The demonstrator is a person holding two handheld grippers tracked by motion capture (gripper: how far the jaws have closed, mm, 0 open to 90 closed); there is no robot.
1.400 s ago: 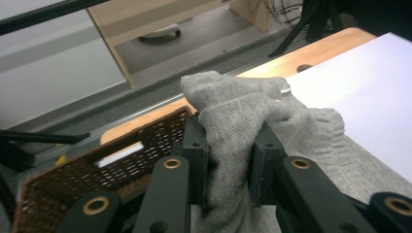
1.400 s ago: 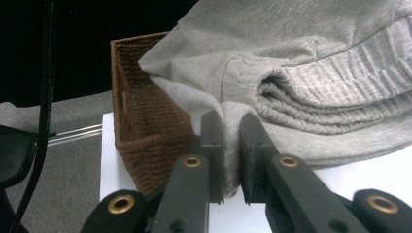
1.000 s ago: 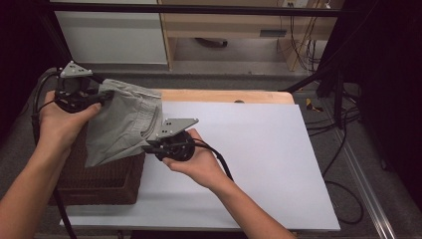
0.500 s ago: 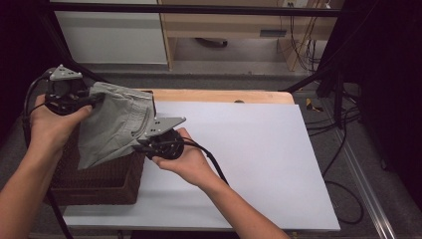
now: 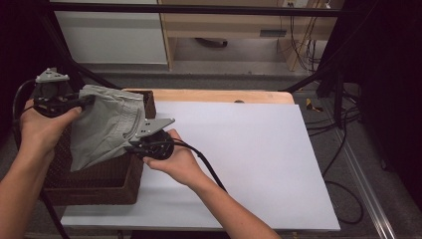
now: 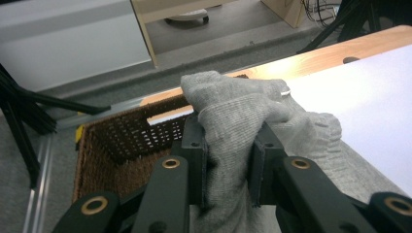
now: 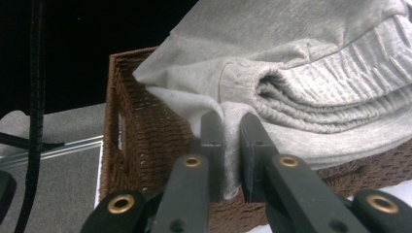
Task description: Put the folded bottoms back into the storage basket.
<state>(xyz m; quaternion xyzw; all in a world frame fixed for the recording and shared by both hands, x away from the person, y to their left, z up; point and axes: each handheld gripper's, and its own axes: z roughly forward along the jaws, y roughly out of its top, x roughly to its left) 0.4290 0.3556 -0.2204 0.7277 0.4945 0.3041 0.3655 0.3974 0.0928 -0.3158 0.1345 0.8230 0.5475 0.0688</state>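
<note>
So, from the high view: one grey folded garment (image 5: 107,127) is held over one brown wicker basket (image 5: 99,181) at the left end of the counter (image 5: 239,149), strung between the two tools. The left hand-held gripper (image 5: 82,102) has the far upper corner, and the right hand-held gripper (image 5: 135,147) pinches the near edge, right by the basket's right wall. The garment looks partly inside the basket already, lower end sagging into it, though I can't really tell from up here whether it touches the bottom. In the left gripper view the jaws are clamped on a bunched wad of the grey cloth (image 6: 228,141), with the basket's open inside (image 6: 121,150) just beyond and below. In the right gripper view the jaws are squeezed shut on a thin fold of fabric (image 7: 231,145), the ribbed waistband stacked in layers right above, and the basket wall (image 7: 141,136) directly behind. My read is that this is the lowering step, with the folded piece being set down into the basket. The next move calls for bringing both hands down together so the fold stays flat, then opening both sets of jaws once the cloth is resting inside. Count: one garment, one basket, two grippers.
</note>
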